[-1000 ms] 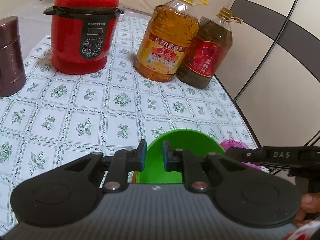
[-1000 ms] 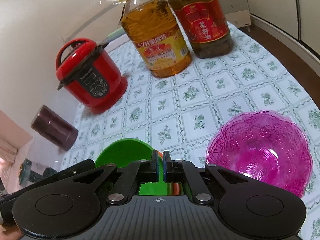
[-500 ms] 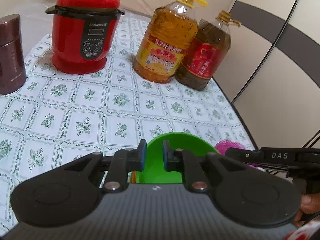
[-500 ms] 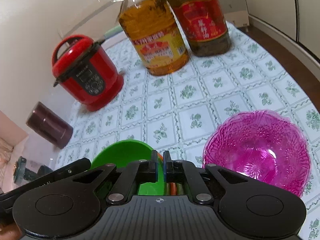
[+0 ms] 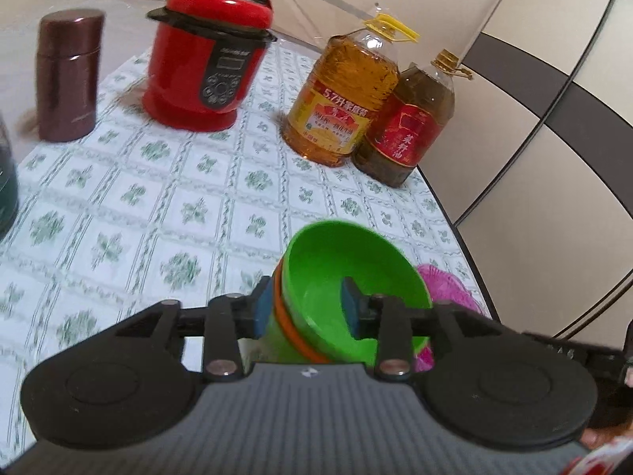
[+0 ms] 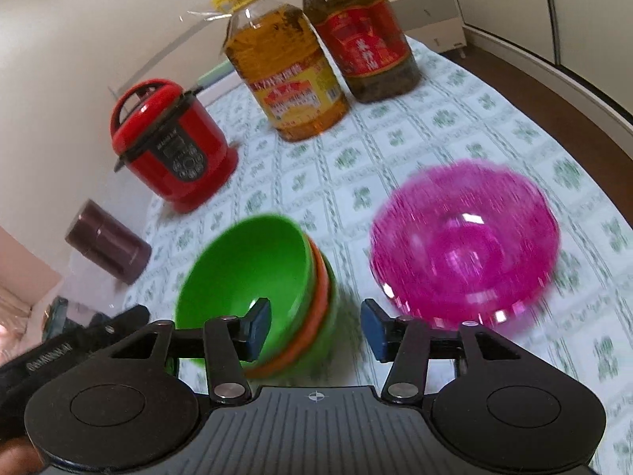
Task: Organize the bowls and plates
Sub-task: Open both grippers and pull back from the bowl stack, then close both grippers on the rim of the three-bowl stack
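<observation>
A stack of bowls (image 5: pixel 336 261) (image 6: pixel 245 273), green on top, then orange, then green, sits on the flowered tablecloth (image 5: pixel 158 206). My left gripper (image 5: pixel 306 308) straddles the stack's left wall, one pad outside and one inside the top bowl. Its jaws are opening, and the pads look clear of the wall. My right gripper (image 6: pixel 316 328) is also opening, with the stack's right rim loose between its blue pads. A pink glass bowl (image 6: pixel 467 245) (image 5: pixel 443 281) stands just right of the stack, blurred.
A red cooker (image 5: pixel 209 63), two large oil bottles (image 5: pixel 344 99) (image 5: pixel 407 126) and a brown flask (image 5: pixel 67 79) stand at the back. The table's right edge (image 5: pixel 455 229) runs close to the pink bowl. A dark object (image 5: pixel 6 182) shows at the far left.
Both grippers were shut on the stack's rims; now both have spread their jaws and drawn back, so the stack shows farther out in front of them.
</observation>
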`<state>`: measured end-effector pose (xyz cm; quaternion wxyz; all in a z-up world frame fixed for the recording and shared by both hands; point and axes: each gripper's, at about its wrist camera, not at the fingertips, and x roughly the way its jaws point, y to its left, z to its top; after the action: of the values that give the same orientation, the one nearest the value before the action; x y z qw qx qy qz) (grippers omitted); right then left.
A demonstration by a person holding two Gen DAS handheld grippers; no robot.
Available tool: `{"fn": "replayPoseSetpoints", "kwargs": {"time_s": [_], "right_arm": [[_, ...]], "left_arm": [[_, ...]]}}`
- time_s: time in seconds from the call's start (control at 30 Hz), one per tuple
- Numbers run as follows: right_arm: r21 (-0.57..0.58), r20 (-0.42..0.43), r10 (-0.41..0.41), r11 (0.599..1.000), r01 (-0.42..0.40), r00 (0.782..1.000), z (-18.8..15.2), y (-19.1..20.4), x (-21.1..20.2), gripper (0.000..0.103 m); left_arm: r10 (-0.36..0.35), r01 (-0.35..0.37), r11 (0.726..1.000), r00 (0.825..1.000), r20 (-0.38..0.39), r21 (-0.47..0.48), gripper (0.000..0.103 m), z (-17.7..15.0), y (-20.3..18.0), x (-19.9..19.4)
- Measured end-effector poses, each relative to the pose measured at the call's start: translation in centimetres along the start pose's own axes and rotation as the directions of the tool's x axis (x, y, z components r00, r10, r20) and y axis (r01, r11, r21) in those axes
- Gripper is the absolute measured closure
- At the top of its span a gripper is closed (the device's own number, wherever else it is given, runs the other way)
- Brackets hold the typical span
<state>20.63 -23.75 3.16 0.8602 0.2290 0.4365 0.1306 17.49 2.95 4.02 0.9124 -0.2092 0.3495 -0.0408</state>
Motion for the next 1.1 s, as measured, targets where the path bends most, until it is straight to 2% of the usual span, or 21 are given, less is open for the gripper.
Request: {"fn": "replayPoseSetpoints", "kwargs": {"time_s": [0.17,0.23,0.4,0.6,0.73,0.9,1.1], "right_arm": [[0.006,-0.028,-0.018,1.0,0.018,0.999,-2.9,-0.7,-0.7,0.047],[0.021,-0.033,-0.02,1.0,0.021,0.999,-3.9,-1.2,-0.9,0.047],[0.085,-0.055,0.0,0.996,0.004,0.998,-5.4,-2.7,-1.4,0.046],[0.055,-0.031,-0.041,0.998,0.042,0.999,-6.7,-3.0,-2.1,0.046],[0.01,-0.003,-0.058,0.998,0.058,0.998,-7.4,-2.8,-2.4,0.046],[0.028,-0.019,-0.042,0.999,0.043,0.999,-7.6,-2.8,-2.2,0.046],[0.033,-0.016,-0.041,0.999,0.041,0.999,-7.5,-2.6,-2.5,0.046]], "left_arm": [[0.053,-0.053,0.999,0.998,-0.022,-0.003,0.04,-2.3,0.5,-1.4],[0.078,-0.079,0.997,0.996,-0.048,-0.014,0.036,-3.3,0.8,-1.7],[0.159,-0.157,0.987,0.986,-0.048,0.035,0.036,-5.2,0.9,-2.6],[0.199,-0.196,0.978,0.979,-0.049,0.071,0.036,-6.9,0.4,-3.1],[0.197,-0.193,0.978,0.98,-0.036,0.081,0.036,-7.5,0.4,-3.1],[0.169,-0.168,0.985,0.985,-0.043,0.038,0.036,-7.6,0.8,-3.2],[0.106,-0.11,0.993,0.99,-0.088,-0.033,0.036,-7.1,1.2,-3.0]]}}
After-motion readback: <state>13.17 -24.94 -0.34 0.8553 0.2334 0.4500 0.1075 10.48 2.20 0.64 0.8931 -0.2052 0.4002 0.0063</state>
